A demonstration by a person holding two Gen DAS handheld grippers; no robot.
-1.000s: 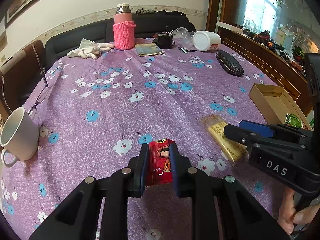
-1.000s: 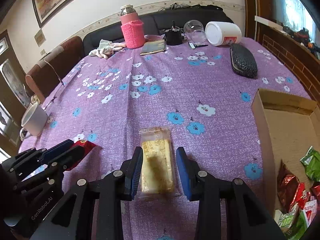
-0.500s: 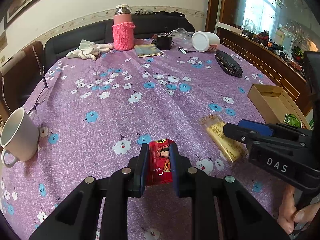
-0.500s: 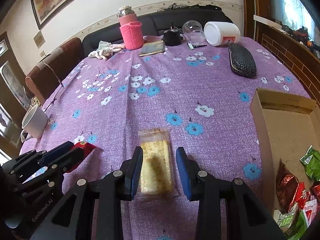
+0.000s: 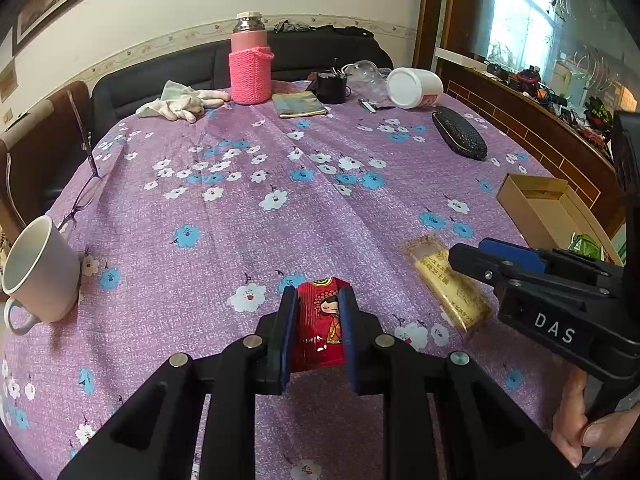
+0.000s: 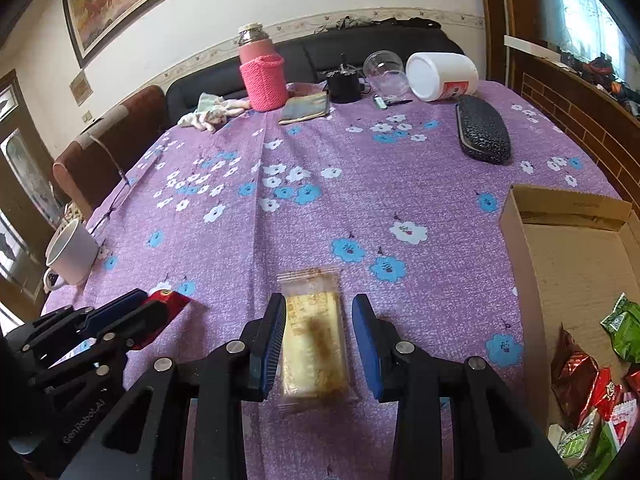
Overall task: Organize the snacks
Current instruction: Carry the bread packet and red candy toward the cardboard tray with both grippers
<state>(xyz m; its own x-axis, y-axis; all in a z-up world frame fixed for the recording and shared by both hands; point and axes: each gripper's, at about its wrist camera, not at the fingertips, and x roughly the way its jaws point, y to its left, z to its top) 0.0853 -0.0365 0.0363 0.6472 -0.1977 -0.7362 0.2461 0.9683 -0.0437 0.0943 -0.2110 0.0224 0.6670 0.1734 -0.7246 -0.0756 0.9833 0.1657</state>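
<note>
My left gripper (image 5: 318,300) is shut on a red snack packet (image 5: 320,324) with a doll picture, low over the purple flowered tablecloth (image 5: 280,168). To its right, my right gripper (image 6: 319,300) is shut on a yellow cake packet (image 6: 314,336) in clear wrap, whose sides meet both blue pads. The left wrist view shows the right gripper (image 5: 468,250) over that cake packet (image 5: 460,300). The right wrist view shows the left gripper (image 6: 152,304) with the red packet (image 6: 172,300). An open cardboard box (image 6: 520,240) at the right holds several snack packets (image 6: 580,368).
A white mug (image 5: 40,272) and glasses (image 5: 86,196) sit at the left edge. At the far side stand a pink flask (image 5: 250,68), white gloves (image 5: 180,102), a white jar (image 5: 414,88) on its side and a black case (image 5: 460,140). A person's hand (image 5: 580,432) grips the right handle.
</note>
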